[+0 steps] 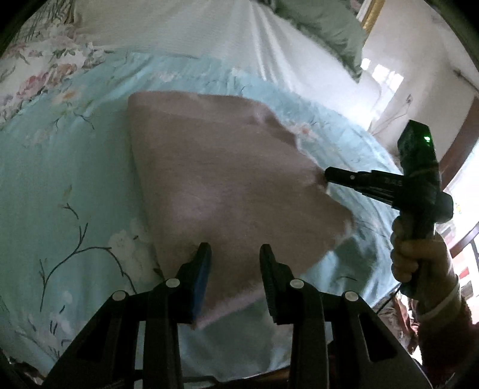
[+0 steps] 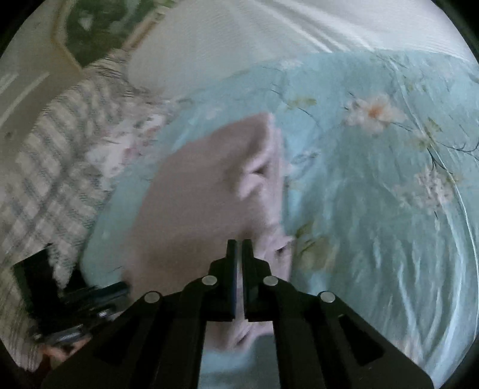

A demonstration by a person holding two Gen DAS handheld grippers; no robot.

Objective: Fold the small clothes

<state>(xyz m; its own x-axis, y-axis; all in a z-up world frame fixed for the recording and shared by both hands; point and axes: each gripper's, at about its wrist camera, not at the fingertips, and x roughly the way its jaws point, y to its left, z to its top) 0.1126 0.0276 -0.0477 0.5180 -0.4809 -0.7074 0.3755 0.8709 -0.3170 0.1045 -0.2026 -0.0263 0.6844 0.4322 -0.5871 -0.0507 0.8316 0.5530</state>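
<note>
A pinkish-mauve cloth (image 1: pixel 215 179) lay spread on your light blue floral bedspread (image 1: pixel 60 167), roughly in the middle of the left wrist view, with its near edge running down between the fingers of your left gripper (image 1: pixel 235 251). Those fingers stood apart, one on each side of the near edge of the cloth, and they were not pressed together on it. Whether either pad touched the fabric could not be told.

Your right gripper (image 1: pixel 327 176) reached in from the right side of that view, held in your right hand (image 1: pixel 410 254), which wore a light cuff over a dark red sleeve. Its tip met the right edge of the cloth, and that edge was rumpled and lifted a little around it. A green light glowed on the gripper's body.

In the right wrist view the picture was blurred. The right gripper's (image 2: pixel 239 244) two fingers were drawn nearly together, with only a thin slit between them, and the pale edge of the cloth (image 2: pixel 203 194) sat right at their tips and appeared to be pinched there. The cloth stretched away to the left over the bedspread (image 2: pixel 374 209).

Beyond the bedspread lay a white ribbed sheet (image 1: pixel 185 27). A green pillow (image 1: pixel 329 27) rested at the far right of the bed.
</note>
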